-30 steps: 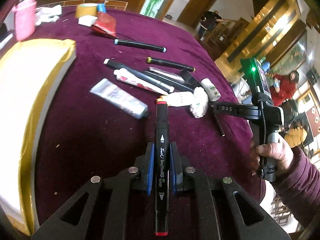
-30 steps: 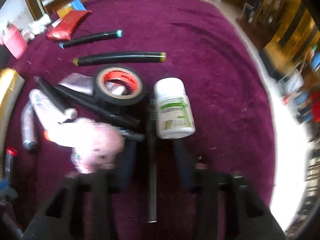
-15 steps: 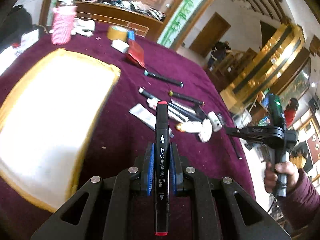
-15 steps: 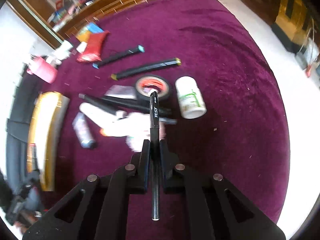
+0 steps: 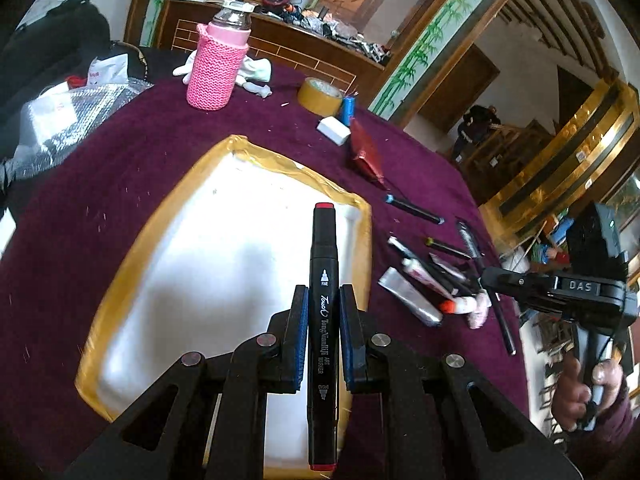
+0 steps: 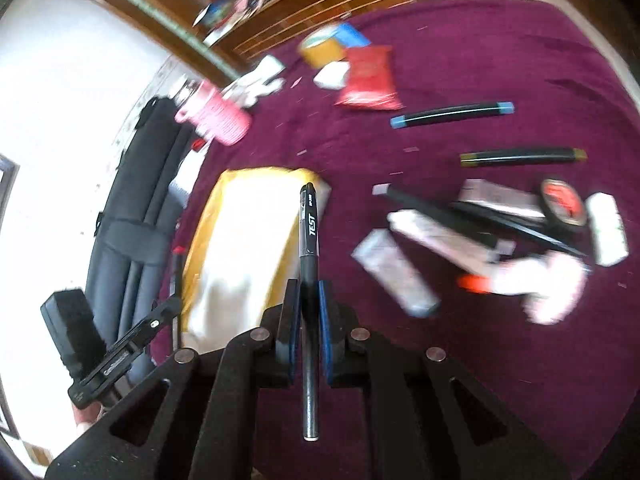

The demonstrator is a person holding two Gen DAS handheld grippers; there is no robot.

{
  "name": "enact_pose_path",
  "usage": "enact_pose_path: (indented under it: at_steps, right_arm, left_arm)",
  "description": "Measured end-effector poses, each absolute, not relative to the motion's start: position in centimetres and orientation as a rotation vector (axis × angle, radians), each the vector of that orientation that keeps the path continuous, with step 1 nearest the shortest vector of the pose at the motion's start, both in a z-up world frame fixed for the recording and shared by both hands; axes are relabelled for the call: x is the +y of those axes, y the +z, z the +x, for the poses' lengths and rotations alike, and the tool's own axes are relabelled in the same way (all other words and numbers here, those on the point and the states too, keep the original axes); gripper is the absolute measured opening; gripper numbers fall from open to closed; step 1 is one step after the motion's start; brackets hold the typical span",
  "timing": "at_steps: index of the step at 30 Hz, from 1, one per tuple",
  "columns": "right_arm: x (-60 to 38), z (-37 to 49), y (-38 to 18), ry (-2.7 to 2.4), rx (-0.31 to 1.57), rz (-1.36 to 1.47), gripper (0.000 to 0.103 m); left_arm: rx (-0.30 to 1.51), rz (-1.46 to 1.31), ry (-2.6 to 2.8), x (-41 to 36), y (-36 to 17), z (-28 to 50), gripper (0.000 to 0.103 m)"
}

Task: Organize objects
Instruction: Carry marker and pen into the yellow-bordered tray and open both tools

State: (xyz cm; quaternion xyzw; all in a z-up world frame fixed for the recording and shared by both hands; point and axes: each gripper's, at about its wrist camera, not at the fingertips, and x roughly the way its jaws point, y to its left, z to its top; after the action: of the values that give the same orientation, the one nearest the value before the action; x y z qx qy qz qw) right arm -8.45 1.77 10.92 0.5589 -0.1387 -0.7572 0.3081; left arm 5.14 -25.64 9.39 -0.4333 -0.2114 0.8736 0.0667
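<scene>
My left gripper (image 5: 323,300) is shut on a black art marker with red caps (image 5: 323,276) and holds it above the white tray with a gold rim (image 5: 132,264). My right gripper (image 6: 309,292) is shut on a thin black pen marked TEST (image 6: 309,224); it hangs over the purple cloth beside the tray (image 6: 204,216), the pen tip toward the tray's corner. The right gripper also shows in the left wrist view (image 5: 492,280), holding the pen. A pile of markers, tubes, a tape roll (image 6: 562,204) and a white bottle (image 6: 606,228) lies on the cloth.
A pink knitted bottle sleeve (image 5: 216,68), a yellow tape roll (image 5: 320,96), a white eraser (image 5: 333,130) and a red packet (image 5: 366,154) stand at the table's far side. A blue-capped marker (image 6: 452,114) and a yellow-capped marker (image 6: 522,157) lie apart. A dark chair (image 6: 132,216) stands beyond the tray.
Both grippers lifted and swung left from the pile toward the tray. The right gripper closed on the black pen and raised it; the left marker now hangs over the tray.
</scene>
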Motion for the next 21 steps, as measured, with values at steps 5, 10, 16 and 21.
enact_pose_path:
  at_steps: [5,10,16,21]
  right_arm:
    - [-4.9,-9.9,8.8,-1.957,-0.348,1.528,0.007]
    - [-9.3,-11.6,6.3,-2.002,-0.309,1.593,0.007]
    - [-11.5,-12.6,4.8,-2.112,-0.258,1.635,0.007]
    - [-12.4,-12.9,4.0,-2.178,-0.189,1.662,0.007]
  left_arm:
    - [-0.625,-1.368,2.591,-27.4,7.4,1.4,0.011]
    - [-0.630,-1.411,2.559,-28.2,5.1,-2.0,0.011]
    - [-0.681,-1.450,2.504,-28.3,2.7,-4.8,0.011]
    - [-0.654,-1.450,2.471,-27.7,1.7,-6.0,0.019]
